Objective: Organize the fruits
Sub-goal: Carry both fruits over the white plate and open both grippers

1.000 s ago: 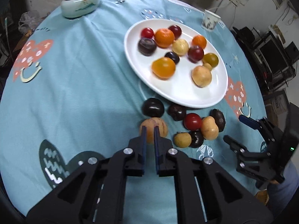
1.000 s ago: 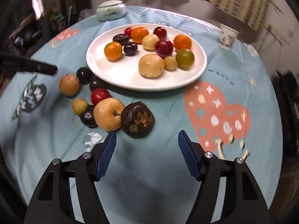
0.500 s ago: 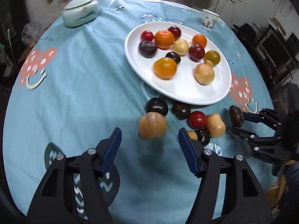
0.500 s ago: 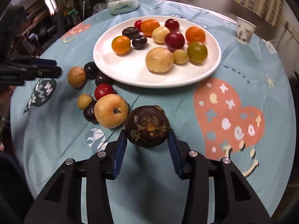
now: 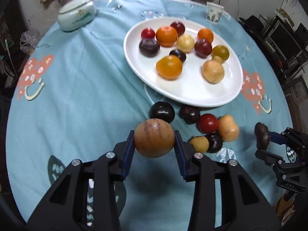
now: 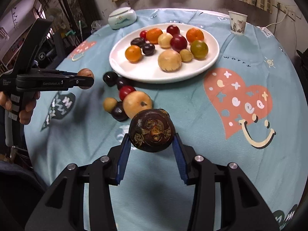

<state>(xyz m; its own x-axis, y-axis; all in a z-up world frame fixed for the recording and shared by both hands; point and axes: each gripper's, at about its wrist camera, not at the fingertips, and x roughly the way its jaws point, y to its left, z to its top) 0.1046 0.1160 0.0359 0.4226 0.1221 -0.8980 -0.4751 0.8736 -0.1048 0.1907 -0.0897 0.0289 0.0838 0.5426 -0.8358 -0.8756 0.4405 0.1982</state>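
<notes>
The left gripper [image 5: 154, 141] has its blue fingers [image 5: 128, 150] closing on a round tan fruit [image 5: 154, 137], the pads pressing its two sides and pinching it over the tabletop [image 5: 80, 88]. The right gripper [image 6: 152, 143] pinches a dark brown rough-skinned fruit [image 6: 152, 130] between its fingers [image 6: 122, 158] in the same way, lifted clear of the blue cloth, with a shadow below it.

In the right wrist view a person's hand [image 6: 25, 105] grips the left gripper's handle at the left edge.

Just beyond the held fruits a loose cluster lies on the tabletop, near the close rim of the plate: two dark plums [image 5: 162, 112] side by side, a red tomato [image 5: 208, 123], a pale yellow fruit [image 5: 228, 128] touching it on the right, a small tan fruit [image 5: 199, 144] and another dark one [image 5: 214, 142] nearer the camera.

Farther off, the white plate [image 5: 192, 94] carries a mix of orange, red, dark, green and pale fruits grouped toward its far half.

At the far left of the tabletop sits a lidded ceramic jar [image 5: 77, 14]; at the far right stands a paper cup [image 5: 214, 12].
</notes>
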